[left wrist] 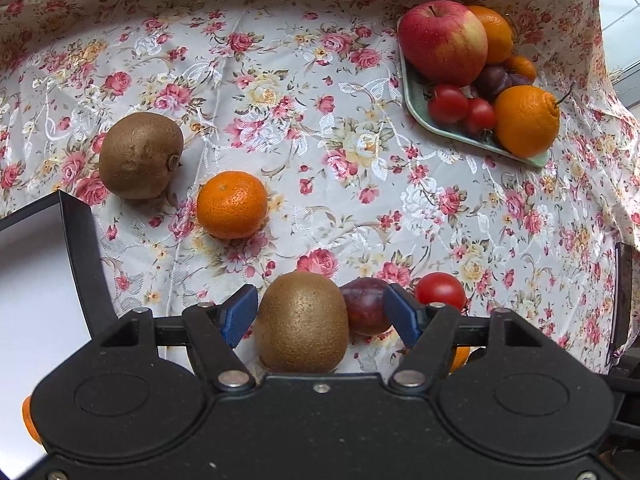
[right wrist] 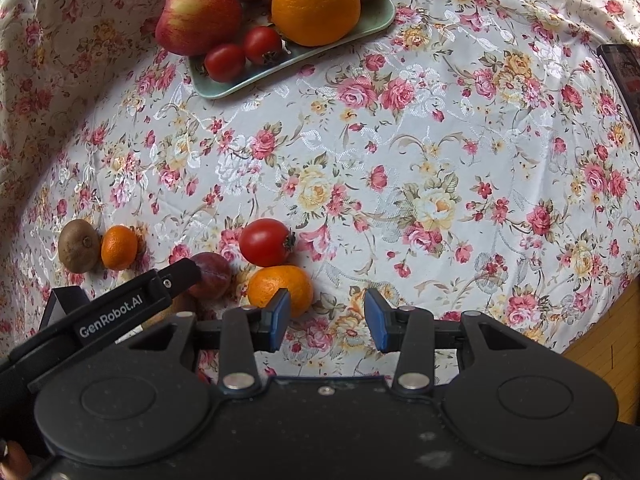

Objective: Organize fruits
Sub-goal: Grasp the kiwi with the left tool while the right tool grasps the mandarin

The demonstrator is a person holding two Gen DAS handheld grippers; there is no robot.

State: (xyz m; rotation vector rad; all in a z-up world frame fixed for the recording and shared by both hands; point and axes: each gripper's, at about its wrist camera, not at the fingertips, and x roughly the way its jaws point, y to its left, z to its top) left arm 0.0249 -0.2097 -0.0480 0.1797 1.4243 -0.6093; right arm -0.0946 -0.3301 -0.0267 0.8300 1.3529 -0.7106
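Kiwi (left wrist: 301, 322) sat nearest the left hand-held gripper (left wrist: 320, 316), between its blue pads; the left pad lay just beside the skin, the right pad stood clear of it — nothing was gripped, and the fruit's lower end was cut off by the gripper body. That gripper tilted steeply down at the desk. A plum (left wrist: 366, 306) lay partly hidden behind the kiwi, a tomato (left wrist: 440, 291) just right of it. The right hand-held gripper (right wrist: 326, 318) pointed straight down, jaws partly open over bare floral cloth (right wrist: 400, 160), holding nothing. A mandarin (right wrist: 280, 290) lay beside its left pad, partly covered by it. Farther off lay a second kiwi (left wrist: 140, 155) and a small mandarin (left wrist: 232, 204). Farthest away, the green tray (left wrist: 416, 108) held an apple (left wrist: 444, 42), oranges and tomatoes — its far fruits overlapped and were hard to tell apart.
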